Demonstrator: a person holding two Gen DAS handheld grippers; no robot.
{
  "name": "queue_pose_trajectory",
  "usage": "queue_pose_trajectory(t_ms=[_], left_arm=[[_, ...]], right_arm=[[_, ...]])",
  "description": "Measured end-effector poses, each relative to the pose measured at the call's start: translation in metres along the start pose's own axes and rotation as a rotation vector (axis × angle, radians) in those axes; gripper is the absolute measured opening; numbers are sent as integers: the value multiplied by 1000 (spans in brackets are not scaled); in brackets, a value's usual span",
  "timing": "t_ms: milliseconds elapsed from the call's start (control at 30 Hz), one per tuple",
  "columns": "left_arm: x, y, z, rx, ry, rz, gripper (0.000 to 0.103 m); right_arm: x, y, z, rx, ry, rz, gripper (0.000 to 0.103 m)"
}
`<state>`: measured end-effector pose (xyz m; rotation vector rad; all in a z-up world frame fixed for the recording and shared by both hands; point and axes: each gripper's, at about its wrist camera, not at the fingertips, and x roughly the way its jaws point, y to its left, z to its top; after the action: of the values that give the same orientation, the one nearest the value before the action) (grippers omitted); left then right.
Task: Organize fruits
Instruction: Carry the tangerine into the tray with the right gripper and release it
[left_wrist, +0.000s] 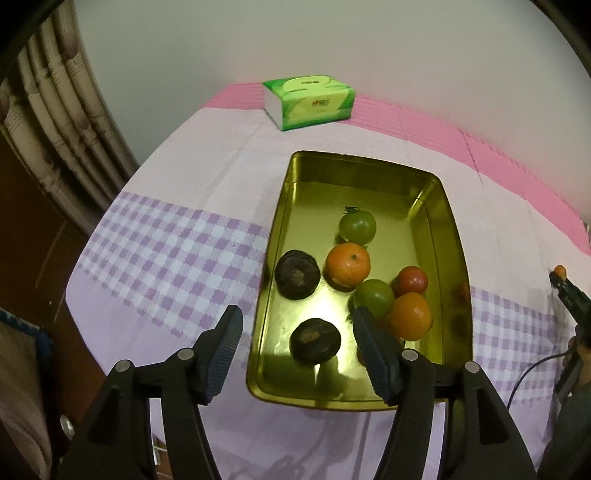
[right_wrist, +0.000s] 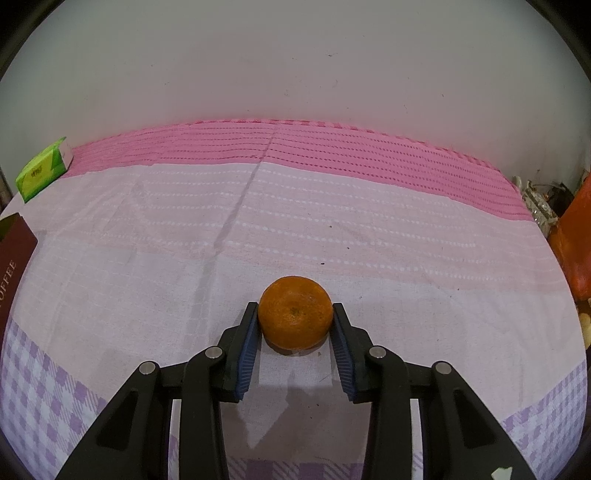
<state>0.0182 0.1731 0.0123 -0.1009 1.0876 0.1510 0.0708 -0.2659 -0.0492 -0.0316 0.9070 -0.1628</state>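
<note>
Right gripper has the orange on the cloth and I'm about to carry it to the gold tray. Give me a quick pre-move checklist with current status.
1. Right gripper clamped on the held orange: ok, both pads touch its sides.
2. Orange lifted off the cloth: cannot tell; it looks to be resting on it.
3. Left gripper free: ok, jaws open, nothing between the pads.
4. Left gripper clear of the gold tray: not ok, it hangs over the near end, above a dark fruit.
5. Room in tray: ok, far end behind the green fruit is bare.
</note>
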Motion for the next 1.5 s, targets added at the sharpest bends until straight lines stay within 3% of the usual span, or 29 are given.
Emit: queue_pose_trajectory(t_ms=[133, 267, 467, 667, 933, 1500], left_arm=[[-3, 9, -6, -32, -13, 22, 67], [-8, 15, -8, -46, -26, 23, 68], [-16, 18, -10, -25, -47, 55, 72], [-14, 19, -14, -16, -40, 71, 73], [-11, 23, -15, -16, -49, 98, 73], [1, 47, -13, -105, -19, 159, 73]], right_arm=[[-19, 12, 6, -19, -21, 32, 35], [-49, 45, 17, -68, -60, 121, 35], [-96, 129, 27, -184, -102, 335, 35], [-111, 226, 27, -305, -59, 520, 35], [-95, 297, 20, -408, 1, 534, 35], [-62, 319, 19, -447, 76, 486, 35]])
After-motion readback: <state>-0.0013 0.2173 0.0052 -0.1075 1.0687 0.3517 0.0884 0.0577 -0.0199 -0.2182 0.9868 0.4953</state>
